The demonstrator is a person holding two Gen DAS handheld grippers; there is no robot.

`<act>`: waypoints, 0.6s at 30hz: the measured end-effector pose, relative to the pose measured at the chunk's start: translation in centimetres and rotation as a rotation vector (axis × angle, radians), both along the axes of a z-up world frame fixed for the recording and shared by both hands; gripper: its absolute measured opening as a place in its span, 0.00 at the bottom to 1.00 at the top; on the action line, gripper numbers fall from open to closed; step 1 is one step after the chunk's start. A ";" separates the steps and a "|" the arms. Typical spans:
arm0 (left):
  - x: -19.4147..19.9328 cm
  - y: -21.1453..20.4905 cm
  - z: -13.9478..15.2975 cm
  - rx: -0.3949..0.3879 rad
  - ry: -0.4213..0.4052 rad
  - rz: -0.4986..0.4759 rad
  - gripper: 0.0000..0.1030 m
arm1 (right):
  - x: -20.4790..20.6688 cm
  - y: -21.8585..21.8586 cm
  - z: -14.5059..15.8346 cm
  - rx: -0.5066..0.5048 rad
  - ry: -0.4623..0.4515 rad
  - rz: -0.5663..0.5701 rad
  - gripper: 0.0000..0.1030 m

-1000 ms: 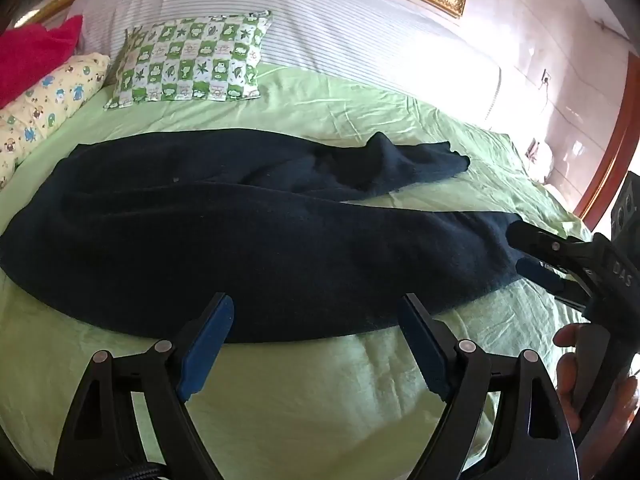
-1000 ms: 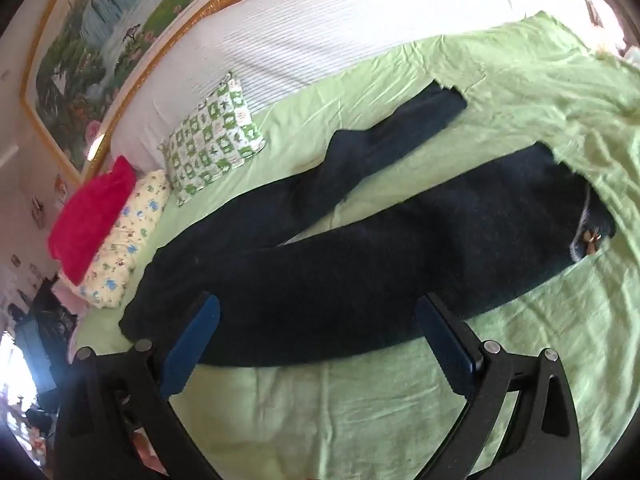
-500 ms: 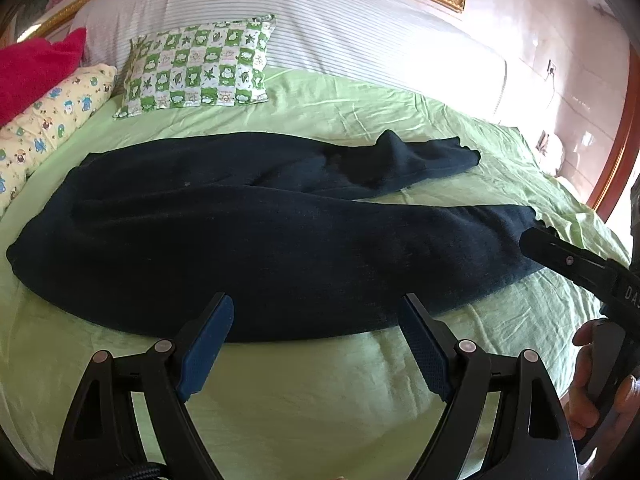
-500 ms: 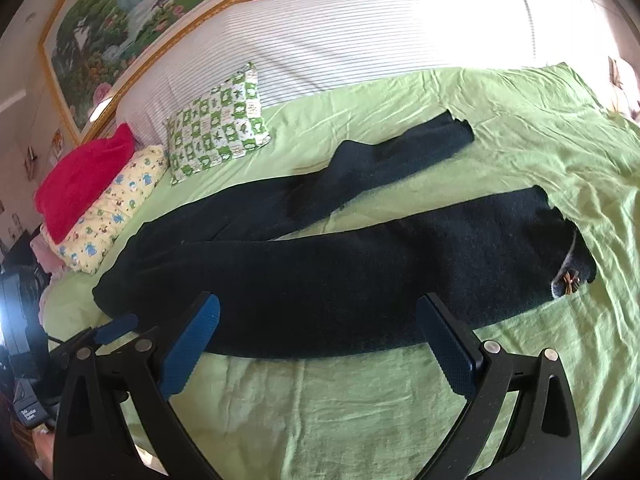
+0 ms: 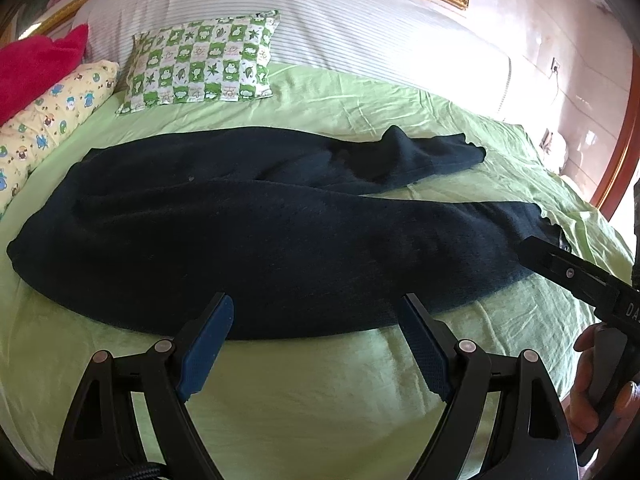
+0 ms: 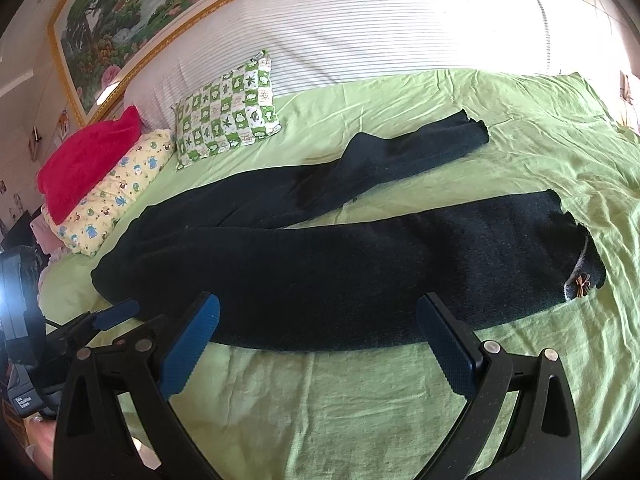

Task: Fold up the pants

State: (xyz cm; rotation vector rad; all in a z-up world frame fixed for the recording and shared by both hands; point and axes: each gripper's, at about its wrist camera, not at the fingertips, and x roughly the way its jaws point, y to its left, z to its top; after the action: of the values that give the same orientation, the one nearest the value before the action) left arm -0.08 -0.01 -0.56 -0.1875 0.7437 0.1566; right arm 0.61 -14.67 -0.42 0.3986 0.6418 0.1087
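Dark navy pants [image 5: 280, 248] lie flat across the green bed sheet [image 5: 320, 392]. Their two long parts join at the left, and the far one is creased near its middle. A small bow trim [image 6: 578, 282] sits on the near part's right end. My left gripper [image 5: 316, 308] hovers open over the pants' near edge with nothing between its blue pads. My right gripper [image 6: 320, 308] is also open and holds nothing, above the near edge further right. In the left wrist view the right gripper's black body [image 5: 568, 272] pokes in by the pants' right end, held by a hand [image 5: 588, 384].
At the bed's left end lie a green checked pillow [image 5: 200, 68], a yellow printed bolster [image 5: 48, 120] and a red cushion [image 5: 36, 64]. A striped white headboard [image 6: 360, 32] runs along the far side. The sheet [image 6: 360, 400] in front of the pants is bare. The left gripper's blue pad [image 6: 116, 316] shows at the right wrist view's left edge.
Both grippers stayed open and drew slightly back toward the near edge. The right wrist view levelled out, and the left gripper came into it at the left.
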 end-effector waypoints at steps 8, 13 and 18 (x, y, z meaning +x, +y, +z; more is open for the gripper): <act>0.3 0.1 -0.1 -0.003 0.008 0.006 0.82 | 0.1 0.4 -0.4 -0.008 0.010 0.017 0.96; 0.5 0.2 -0.3 -0.010 0.016 0.007 0.82 | 0.4 0.4 -0.6 -0.013 0.014 0.027 0.96; 0.6 0.4 -0.5 -0.015 0.022 0.005 0.82 | 0.4 0.6 -0.6 -0.015 0.014 0.030 0.96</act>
State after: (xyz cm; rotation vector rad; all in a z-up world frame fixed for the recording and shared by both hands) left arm 0.53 0.42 -1.05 -0.2022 0.7665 0.1575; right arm 1.02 -14.10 -1.04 0.3760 0.6626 0.1297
